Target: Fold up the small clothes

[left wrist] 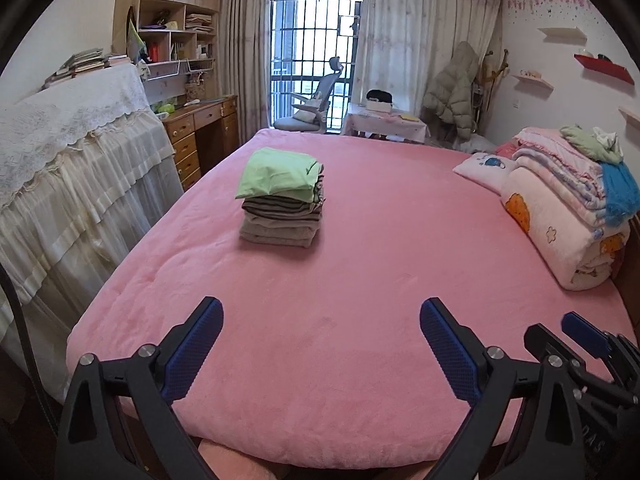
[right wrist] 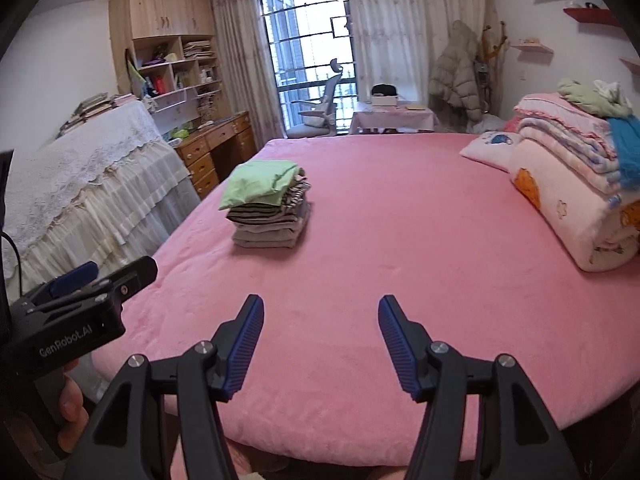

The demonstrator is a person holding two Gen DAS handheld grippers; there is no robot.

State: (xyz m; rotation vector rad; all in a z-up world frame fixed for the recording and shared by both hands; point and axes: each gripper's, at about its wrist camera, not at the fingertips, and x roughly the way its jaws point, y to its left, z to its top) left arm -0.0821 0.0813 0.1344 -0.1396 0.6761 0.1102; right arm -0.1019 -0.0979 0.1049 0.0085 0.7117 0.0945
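Observation:
A stack of folded small clothes [left wrist: 282, 200] [right wrist: 268, 210] stands on the pink bed [left wrist: 360, 280] [right wrist: 380, 248], left of its middle, with a light green piece on top and striped and beige ones beneath. My left gripper [left wrist: 320, 316] hangs over the bed's near edge, open wide, nothing between its blue pads. My right gripper [right wrist: 320, 312] is beside it, open and empty too. Each gripper shows at the edge of the other's view: the right gripper [left wrist: 576, 336], the left gripper [right wrist: 92, 276]. A loose heap of unfolded clothes [left wrist: 592, 142] [right wrist: 592, 98] lies on top of the bedding at the right.
Rolled quilts and blankets [left wrist: 568, 216] [right wrist: 576, 184] and a pillow [left wrist: 484, 168] fill the bed's right side. A lace-covered piece of furniture [left wrist: 72, 168] stands close along the left. A desk [left wrist: 200, 136], an office chair [left wrist: 316, 100] and a small table [left wrist: 384, 120] stand beyond the bed.

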